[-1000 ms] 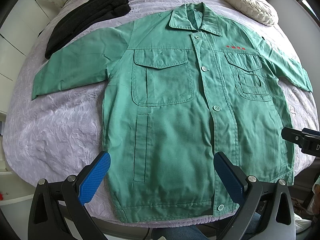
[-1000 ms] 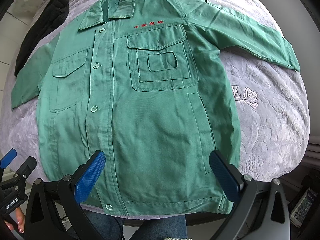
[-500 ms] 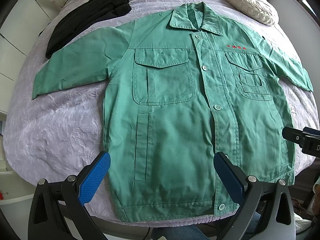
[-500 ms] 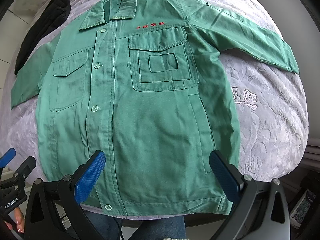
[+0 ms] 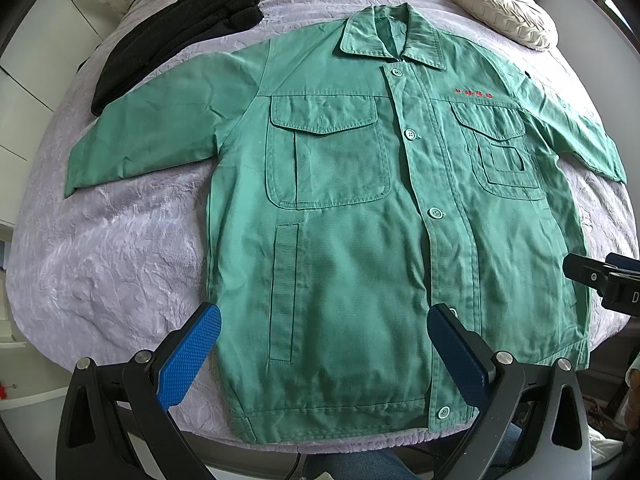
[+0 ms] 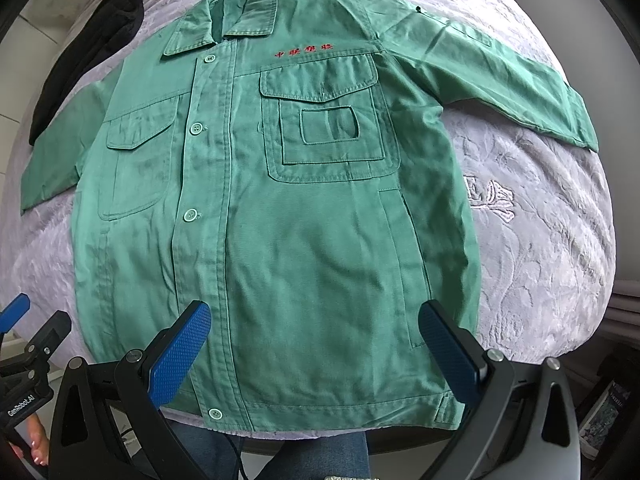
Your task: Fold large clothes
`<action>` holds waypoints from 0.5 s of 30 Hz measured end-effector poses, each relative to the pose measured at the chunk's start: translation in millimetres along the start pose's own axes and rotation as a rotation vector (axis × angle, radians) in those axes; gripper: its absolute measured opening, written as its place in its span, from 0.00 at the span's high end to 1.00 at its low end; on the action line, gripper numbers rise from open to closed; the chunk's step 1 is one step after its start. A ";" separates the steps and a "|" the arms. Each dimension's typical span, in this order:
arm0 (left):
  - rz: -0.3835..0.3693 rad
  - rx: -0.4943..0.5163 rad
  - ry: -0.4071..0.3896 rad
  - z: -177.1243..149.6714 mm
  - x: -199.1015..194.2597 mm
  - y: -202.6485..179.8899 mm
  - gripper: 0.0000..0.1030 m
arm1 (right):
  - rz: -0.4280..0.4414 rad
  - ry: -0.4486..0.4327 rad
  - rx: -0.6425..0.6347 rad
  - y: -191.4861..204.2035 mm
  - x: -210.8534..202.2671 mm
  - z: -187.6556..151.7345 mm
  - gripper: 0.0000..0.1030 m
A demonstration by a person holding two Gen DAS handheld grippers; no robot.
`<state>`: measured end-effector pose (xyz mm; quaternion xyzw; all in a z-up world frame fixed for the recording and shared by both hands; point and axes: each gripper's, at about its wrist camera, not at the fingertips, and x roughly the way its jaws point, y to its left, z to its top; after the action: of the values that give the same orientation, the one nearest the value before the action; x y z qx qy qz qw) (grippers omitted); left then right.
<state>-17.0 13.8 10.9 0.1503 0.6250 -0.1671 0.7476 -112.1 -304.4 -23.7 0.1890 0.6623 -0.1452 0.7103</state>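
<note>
A green button-up work jacket [image 5: 352,240] lies flat and face up on a lavender bed cover, collar far, hem near me, both sleeves spread out. It also fills the right wrist view [image 6: 288,232]. My left gripper [image 5: 320,348] is open and empty, hovering above the jacket's lower left part near the hem. My right gripper [image 6: 316,344] is open and empty above the lower right part near the hem. Part of the right gripper [image 5: 604,280] shows at the right edge of the left wrist view.
A black folded garment [image 5: 180,28] lies at the far left of the bed. A cream round cushion [image 5: 500,4] sits at the far right. The lavender bed cover [image 5: 108,248] extends left of the jacket and right of it [image 6: 540,220]. The bed's front edge is just below the hem.
Both grippers have crept slightly forward over the hem; the jacket looks a little nearer. Nothing has been grasped.
</note>
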 end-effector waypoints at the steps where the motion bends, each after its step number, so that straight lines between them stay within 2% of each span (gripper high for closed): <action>1: 0.000 0.000 0.000 0.0 0.1 0.1 0.00 | 0.000 0.000 0.000 0.1 0.0 -0.1 0.00; 15: -0.002 0.001 -0.002 -1.8 -0.4 0.1 0.00 | 0.000 0.000 0.001 0.7 -0.8 0.1 0.00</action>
<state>-18.7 14.7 11.0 0.1499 0.6245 -0.1683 0.7478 -111.8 -303.8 -22.9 0.1891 0.6624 -0.1455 0.7101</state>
